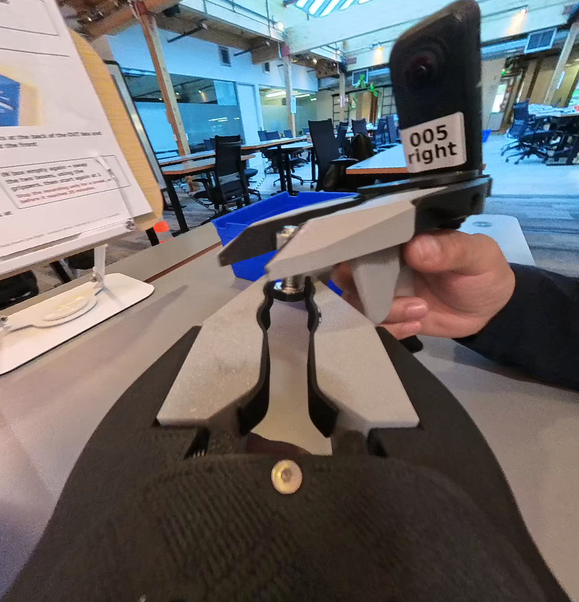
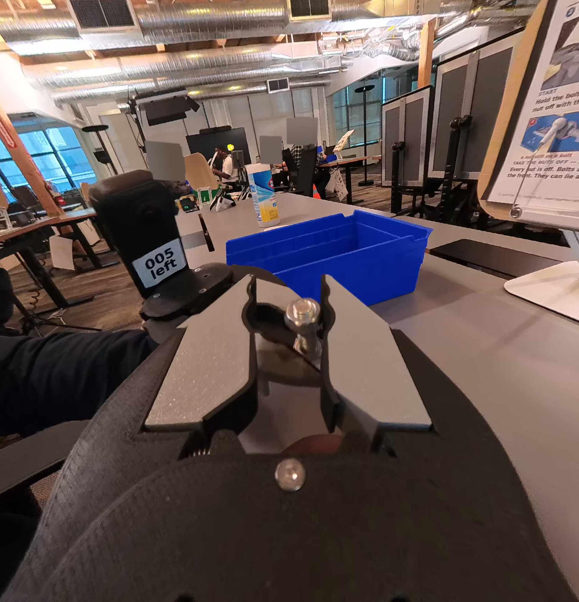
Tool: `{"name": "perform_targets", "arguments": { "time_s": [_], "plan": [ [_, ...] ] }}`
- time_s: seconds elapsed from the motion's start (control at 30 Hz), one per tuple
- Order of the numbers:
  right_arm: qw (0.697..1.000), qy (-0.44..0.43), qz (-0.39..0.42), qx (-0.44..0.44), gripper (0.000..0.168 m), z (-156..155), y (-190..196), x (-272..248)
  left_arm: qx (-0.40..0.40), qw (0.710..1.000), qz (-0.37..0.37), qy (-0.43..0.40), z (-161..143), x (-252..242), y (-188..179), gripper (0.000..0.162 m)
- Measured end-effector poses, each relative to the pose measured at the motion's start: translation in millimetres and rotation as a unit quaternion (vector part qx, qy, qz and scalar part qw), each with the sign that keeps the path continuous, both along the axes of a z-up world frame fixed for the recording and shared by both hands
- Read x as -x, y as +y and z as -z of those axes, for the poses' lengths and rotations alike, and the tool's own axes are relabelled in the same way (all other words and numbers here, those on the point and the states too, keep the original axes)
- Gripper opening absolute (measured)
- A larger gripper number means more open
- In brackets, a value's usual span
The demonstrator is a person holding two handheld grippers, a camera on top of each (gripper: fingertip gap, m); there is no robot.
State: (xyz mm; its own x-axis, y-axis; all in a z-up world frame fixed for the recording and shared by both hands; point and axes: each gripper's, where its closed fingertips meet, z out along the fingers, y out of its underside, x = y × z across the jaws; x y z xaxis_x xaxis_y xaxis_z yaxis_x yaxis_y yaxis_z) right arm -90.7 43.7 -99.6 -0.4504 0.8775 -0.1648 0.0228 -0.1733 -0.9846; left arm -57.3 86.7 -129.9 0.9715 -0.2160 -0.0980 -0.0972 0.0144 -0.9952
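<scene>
A silver bolt [image 1: 287, 230] stands upright over the grey table [image 1: 190, 280]. My left gripper [image 1: 288, 293] is shut on its lower end, where a dark round piece [image 1: 288, 295] sits on the thread. My right gripper [image 2: 289, 312], held by a hand [image 1: 451, 280], reaches in from the right just above. Its jaws stand around the bolt head [image 2: 303, 311], which lies against the right finger; a gap shows at the other finger. In the right wrist view the left gripper's body [image 2: 190, 293] lies underneath.
An empty blue bin [image 2: 346, 270] stands just beyond the grippers and also shows in the left wrist view [image 1: 249, 215]. An instruction sheet on a white stand [image 1: 53, 163] is at the side. A wipes canister [image 2: 263, 198] stands farther back. Office desks and chairs lie beyond. There is about 5 cm between the tips of the two grippers.
</scene>
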Motion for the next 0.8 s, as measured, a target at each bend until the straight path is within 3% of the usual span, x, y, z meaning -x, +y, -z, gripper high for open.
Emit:
{"name": "perform_targets", "arguments": {
  "time_s": [0.13,0.37,0.67,0.8],
  "plan": [
    [1.000,0.001,0.014,-0.012,0.034,1,6,-1,0.000,1.000,-0.005,0.015,1,-1,1,0.017],
    [1.000,0.007,0.016,0.003,0.032,-4,14,-7,-0.009,0.999,-0.033,-0.029,-7,24,-4,0.017],
    [1.000,-0.006,0.003,-0.010,0.034,4,0,1,0.018,1.000,0.002,0.010,8,-3,3,0.017],
    [1.000,0.004,0.018,-0.003,0.033,-1,11,-4,0.012,1.000,-0.017,0.001,4,9,1,0.017]
  ]
}}
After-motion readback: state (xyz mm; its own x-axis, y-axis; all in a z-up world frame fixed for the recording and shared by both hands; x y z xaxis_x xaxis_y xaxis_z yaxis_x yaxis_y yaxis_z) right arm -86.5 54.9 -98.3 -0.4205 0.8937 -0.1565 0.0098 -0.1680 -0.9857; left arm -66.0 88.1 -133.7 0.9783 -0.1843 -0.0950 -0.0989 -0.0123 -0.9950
